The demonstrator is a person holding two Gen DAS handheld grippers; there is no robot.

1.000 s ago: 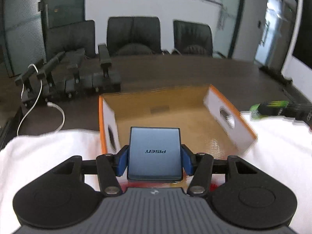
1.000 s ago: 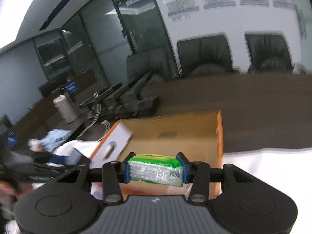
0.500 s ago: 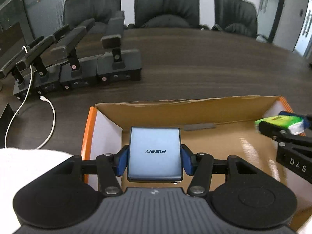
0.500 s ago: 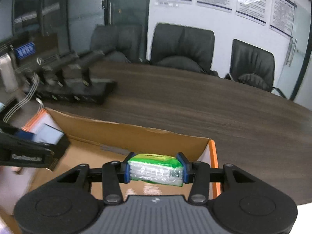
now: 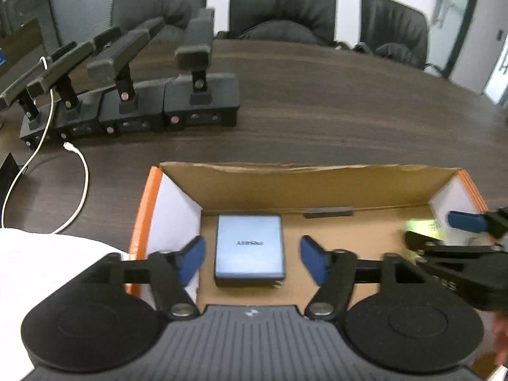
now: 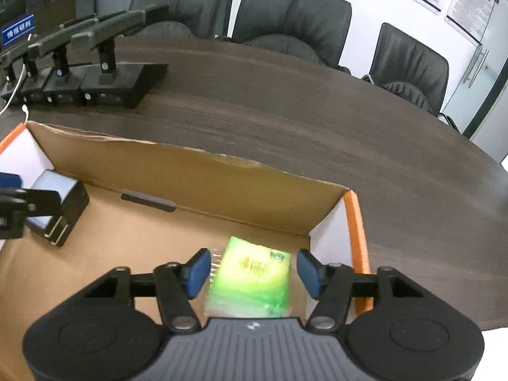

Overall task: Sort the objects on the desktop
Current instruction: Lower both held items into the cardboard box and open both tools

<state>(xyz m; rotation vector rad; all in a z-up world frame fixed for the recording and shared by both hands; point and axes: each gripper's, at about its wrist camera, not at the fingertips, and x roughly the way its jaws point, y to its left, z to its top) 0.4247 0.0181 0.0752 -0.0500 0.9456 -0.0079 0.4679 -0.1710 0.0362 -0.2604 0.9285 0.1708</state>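
Note:
An open cardboard box [image 5: 285, 181] with orange edges sits on the dark table. A grey-blue Pisen charger [image 5: 249, 247] lies on the box floor at its left end; my left gripper [image 5: 250, 258] hovers over it, jaws opening, pads clear of its sides. In the right wrist view the same charger [image 6: 60, 197] shows at the left of the box [image 6: 190, 171]. A green tissue pack [image 6: 250, 281], blurred, lies between the opening jaws of my right gripper [image 6: 252, 273], with gaps on both sides. The right gripper [image 5: 444, 231] also shows at the box's right end in the left wrist view.
A row of black desk microphone units [image 5: 143, 108] stands on the table behind the box, with a white cable [image 5: 76, 171] trailing from them. Black office chairs [image 5: 282, 6] line the far side. White cloth [image 5: 47, 254] lies left of the box.
Both grippers came down over the box and their jaws spread. The charger left the left gripper and now lies on the box floor. The tissue pack came free of the right gripper's pads.

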